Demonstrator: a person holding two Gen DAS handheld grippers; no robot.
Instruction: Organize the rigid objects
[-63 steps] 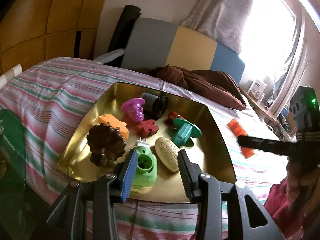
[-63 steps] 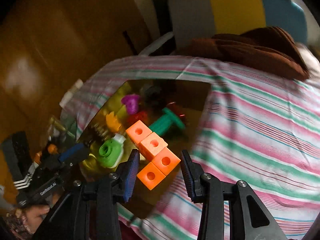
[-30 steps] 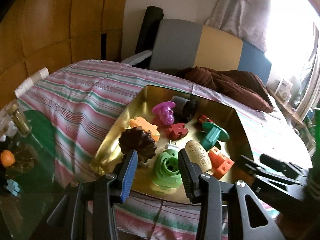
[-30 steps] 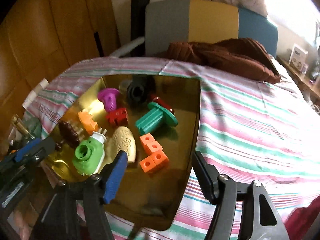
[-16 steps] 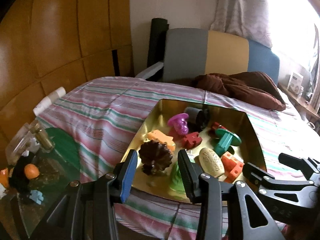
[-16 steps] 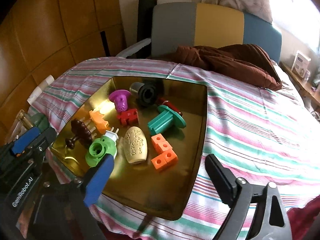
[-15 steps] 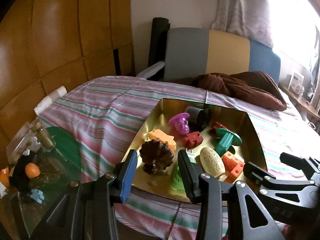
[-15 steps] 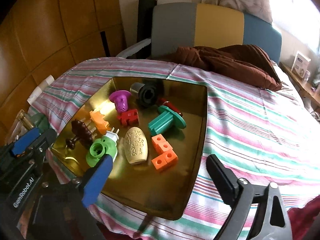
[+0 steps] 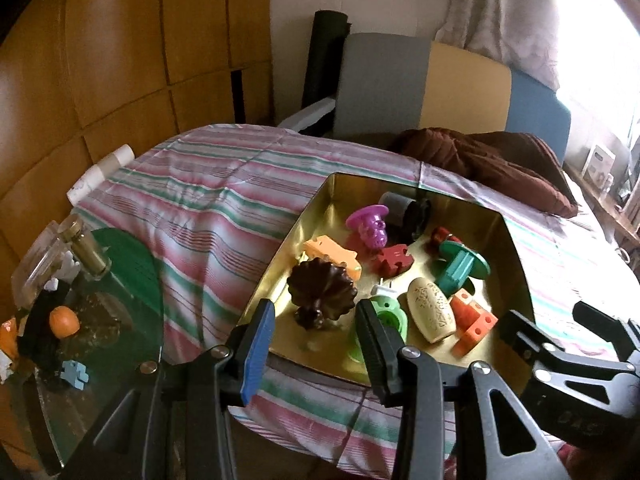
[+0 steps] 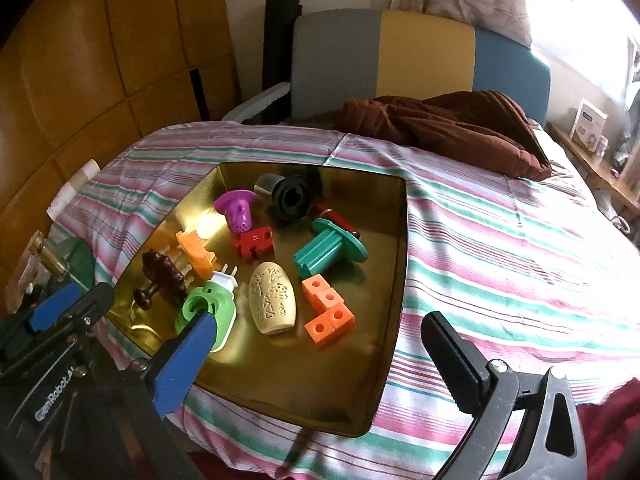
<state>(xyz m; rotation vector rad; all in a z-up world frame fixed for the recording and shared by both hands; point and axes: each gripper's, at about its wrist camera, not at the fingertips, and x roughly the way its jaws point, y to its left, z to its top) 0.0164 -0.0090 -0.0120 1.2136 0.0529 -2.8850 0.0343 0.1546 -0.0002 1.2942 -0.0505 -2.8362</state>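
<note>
Now | right claw (image 10: 316, 354) opening, empty, above gold tray (image 10: 394, 264) | left claw (image 9: 316, 324) part-open, empty | orange block cluster (image 10: 328, 310) inside tray on bed | risk: tray tips on soft bedding if nudged

a tray (image 10: 396, 264) lies on a bed (image 10: 500, 248). in it, a block piece (image 10: 329, 310) sits right of an egg-shaped piece (image 10: 273, 297), with a spool (image 10: 328, 254) behind them. a blanket (image 10: 440, 128) lies behind the tray.
</note>
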